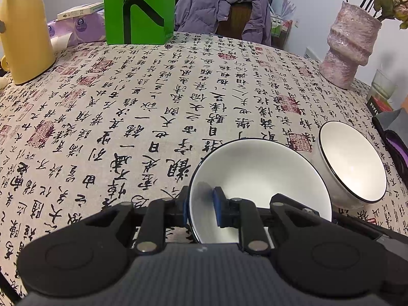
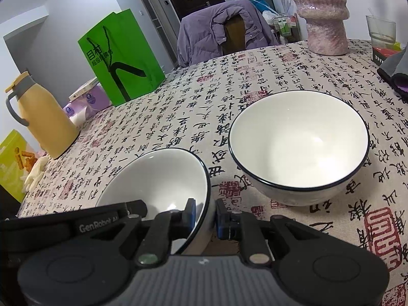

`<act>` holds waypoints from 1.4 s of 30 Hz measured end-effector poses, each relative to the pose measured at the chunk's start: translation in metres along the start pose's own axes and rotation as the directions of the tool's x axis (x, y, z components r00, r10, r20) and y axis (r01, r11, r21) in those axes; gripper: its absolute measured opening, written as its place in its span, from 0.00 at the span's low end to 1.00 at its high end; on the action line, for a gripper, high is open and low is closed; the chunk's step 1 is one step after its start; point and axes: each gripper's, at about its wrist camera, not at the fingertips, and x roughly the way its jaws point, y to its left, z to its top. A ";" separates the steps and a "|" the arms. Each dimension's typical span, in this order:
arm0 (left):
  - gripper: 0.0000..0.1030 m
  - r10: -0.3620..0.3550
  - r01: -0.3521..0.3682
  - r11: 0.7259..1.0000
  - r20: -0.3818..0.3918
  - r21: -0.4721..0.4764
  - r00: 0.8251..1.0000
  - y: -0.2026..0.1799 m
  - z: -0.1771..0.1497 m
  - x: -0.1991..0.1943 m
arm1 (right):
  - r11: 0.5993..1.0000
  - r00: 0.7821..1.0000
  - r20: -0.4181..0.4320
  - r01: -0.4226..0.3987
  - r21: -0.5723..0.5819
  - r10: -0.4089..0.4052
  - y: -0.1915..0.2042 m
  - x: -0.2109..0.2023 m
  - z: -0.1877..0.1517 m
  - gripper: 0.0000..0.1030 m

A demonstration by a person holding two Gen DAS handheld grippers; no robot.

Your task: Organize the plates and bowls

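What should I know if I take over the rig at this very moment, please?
Left claw: shut on the left rim of the near bowl.
Right claw: shut on the right rim of that same bowl.
Second bowl: upright on the calligraphy tablecloth, just right of the gripped one, not touching it.
Done: one bowl gripped by both claws; whether it is off the cloth I cannot tell.
Left: probably set it into the second bowl. No plates are in view.

Location: home dining room.
Tablecloth-covered table (image 1: pixel 153 97); jacket-draped chair (image 1: pixel 229 12) at 12 o'clock; flower vase (image 1: pixel 349 46) at 2 o'clock; thermos (image 1: pixel 23 30) at 10 o'clock.
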 end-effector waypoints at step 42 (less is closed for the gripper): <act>0.19 -0.001 -0.002 0.999 0.088 0.038 0.996 0.001 0.003 -0.037 | 0.998 0.993 0.103 -0.055 -0.024 0.057 0.014 -0.029 0.002 0.16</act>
